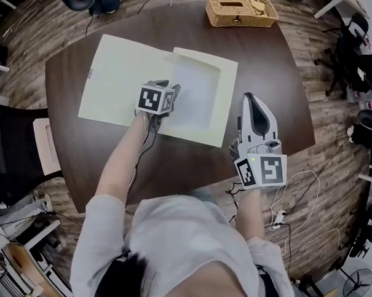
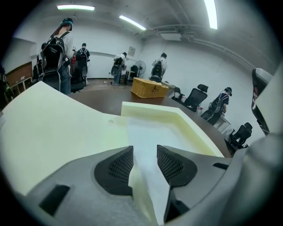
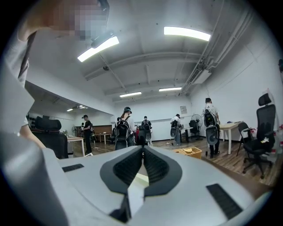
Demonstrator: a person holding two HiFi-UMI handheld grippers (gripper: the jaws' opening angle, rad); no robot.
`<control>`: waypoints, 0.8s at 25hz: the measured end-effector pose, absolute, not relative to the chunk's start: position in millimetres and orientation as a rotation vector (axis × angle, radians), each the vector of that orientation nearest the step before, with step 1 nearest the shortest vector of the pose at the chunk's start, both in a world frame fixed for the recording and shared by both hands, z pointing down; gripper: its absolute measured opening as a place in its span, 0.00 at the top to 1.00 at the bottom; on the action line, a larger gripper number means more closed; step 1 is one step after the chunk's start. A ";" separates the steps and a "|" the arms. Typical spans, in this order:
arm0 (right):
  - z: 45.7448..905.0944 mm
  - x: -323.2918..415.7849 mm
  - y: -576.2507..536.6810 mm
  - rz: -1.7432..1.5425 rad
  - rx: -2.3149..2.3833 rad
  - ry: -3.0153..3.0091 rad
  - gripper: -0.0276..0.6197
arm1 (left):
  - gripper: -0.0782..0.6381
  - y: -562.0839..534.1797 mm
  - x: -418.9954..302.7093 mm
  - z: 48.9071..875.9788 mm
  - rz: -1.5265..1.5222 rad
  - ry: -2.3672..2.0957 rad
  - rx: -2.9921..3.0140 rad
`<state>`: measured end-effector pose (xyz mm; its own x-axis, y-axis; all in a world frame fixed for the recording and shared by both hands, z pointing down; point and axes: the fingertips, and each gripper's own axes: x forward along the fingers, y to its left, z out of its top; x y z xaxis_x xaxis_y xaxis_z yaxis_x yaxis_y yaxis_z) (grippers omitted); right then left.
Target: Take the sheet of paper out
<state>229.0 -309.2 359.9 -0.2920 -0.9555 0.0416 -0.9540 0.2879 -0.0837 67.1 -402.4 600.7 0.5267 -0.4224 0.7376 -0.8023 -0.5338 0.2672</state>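
**Head view:** 1 desk (image 1: 81, 155), 1 open folder (image 1: 118, 74), 1 sheet of paper (image 1: 196, 95) in its rt half, 1 wicker basket (image 1: 241, 10). Your left gripper (image 1: 173, 90) is over the sheet.
**Left gripper view:** jaws apart, sheet betw. them, unpinched.
**Right gripper view:** your right gripper (image 3: 142, 154), jaws together, empty.

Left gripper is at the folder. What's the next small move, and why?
Probably close the left gripper on the white sheet: its fingers stand apart with the sheet's raised fold between them, unpinched, while the sheet lies inside the open folder.
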 end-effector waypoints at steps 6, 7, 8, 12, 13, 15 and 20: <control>370.9 236.1 -322.6 -0.181 -1.822 2.531 0.93 | 0.66 -401.3 67.4 626.0 0.900 -0.996 2.082; 372.6 237.4 -324.7 -0.185 -1.818 2.535 0.93 | 0.66 -401.5 67.8 629.8 0.903 -0.997 2.068; 374.0 238.4 -326.6 -0.187 -1.815 2.538 0.93 | 0.66 -402.1 67.9 632.7 0.898 -0.999 2.052; 376.5 241.3 -330.8 -0.193 -1.804 2.543 0.93 | 0.66 -404.3 67.3 637.1 0.885 -1.007 2.016; 376.7 242.1 -331.0 -0.193 -1.803 2.543 0.93 | 0.66 -404.1 67.2 637.4 0.889 -1.007 2.015; 376.5 243.6 -330.8 -0.192 -1.799 2.542 0.93 | 0.66 -403.7 67.3 637.1 0.887 -1.001 2.012; 375.9 245.1 -330.2 -0.191 -1.791 2.546 0.93 | 0.66 -398.4 72.2 634.5 0.847 -0.936 1.987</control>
